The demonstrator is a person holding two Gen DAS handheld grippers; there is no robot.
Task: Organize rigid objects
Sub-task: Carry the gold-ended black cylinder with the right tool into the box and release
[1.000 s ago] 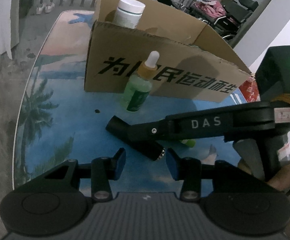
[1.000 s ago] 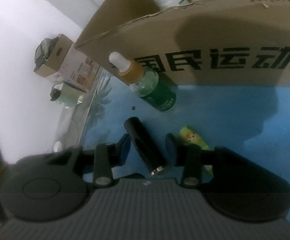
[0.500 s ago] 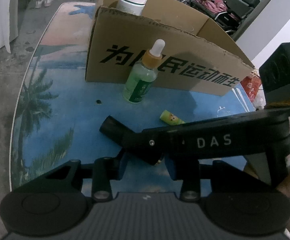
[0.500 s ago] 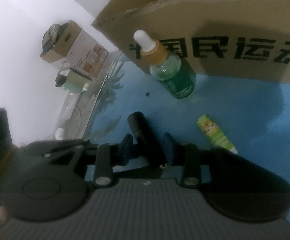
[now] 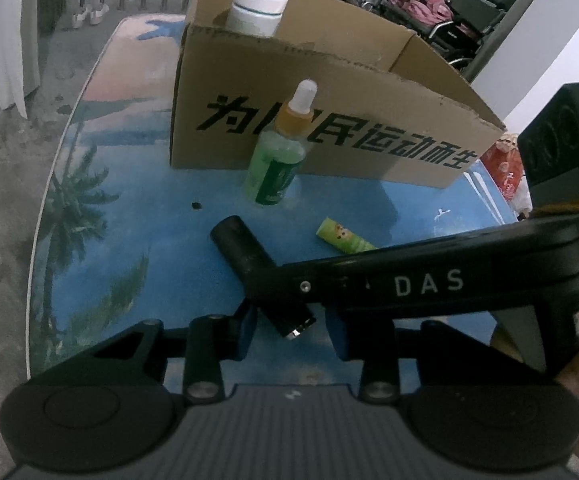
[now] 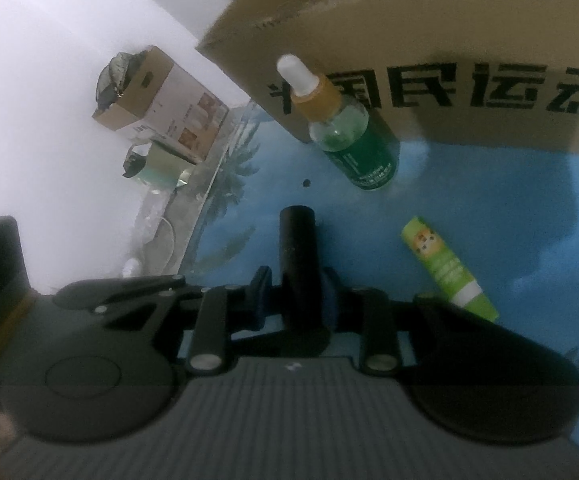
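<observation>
The fingers of the right gripper (image 6: 295, 300) have just been closing, and in the right wrist view their blue pads now press on both sides of the black cylinder (image 6: 297, 256), which lies along the line of the fingers with its far end pointing toward the cardboard box (image 6: 449, 40). The fingers of the left gripper (image 5: 291, 334) have also been narrowing, yet they stand apart with a gap on either side of the cylinder's (image 5: 249, 256) near end, whose metal tip sits between them; whether either pad touches it cannot be told. In the left wrist view the right gripper's black arm marked DAS crosses over the cylinder from the right. On the blue bench (image 5: 149, 240) with its palm-tree print, a green dropper bottle (image 5: 275, 168) with a white tip and amber collar stands upright just in front of the box wall. A small green tube (image 6: 445, 268) lies flat on the bench, to the right of the cylinder and apart from it. A white-capped jar (image 5: 259, 10) stands inside the box.
</observation>
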